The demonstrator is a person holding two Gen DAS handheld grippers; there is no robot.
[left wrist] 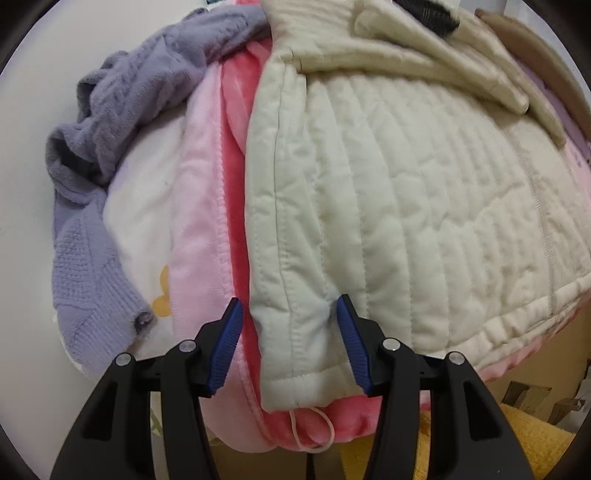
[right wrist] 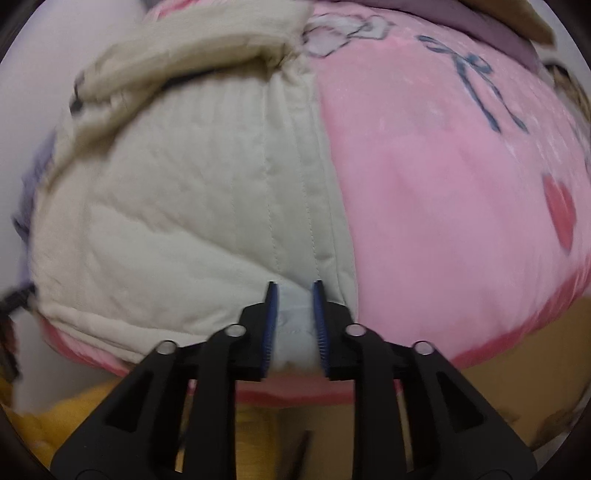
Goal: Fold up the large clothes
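Note:
A cream quilted jacket (left wrist: 406, 203) lies spread over a pink plush garment (left wrist: 199, 229). My left gripper (left wrist: 289, 300) stands open astride the jacket's front edge near the hem; its left pad is clear of the cloth. A white drawstring (left wrist: 317, 432) hangs below that corner. The right wrist view shows the same jacket (right wrist: 166, 206) on the pink plush (right wrist: 443, 203). There my right gripper (right wrist: 294, 283) is narrow, and a pale fold of the jacket's hem (right wrist: 293, 328) fills the gap between the blue pads (right wrist: 320, 325).
A lavender knit sweater (left wrist: 110, 118) is bunched at the left of the pile. Yellow cloth (left wrist: 517, 446) and a brown cardboard box (left wrist: 554, 354) lie below the pile's near edge. Something black and fuzzy (left wrist: 428, 13) sits at the jacket's top.

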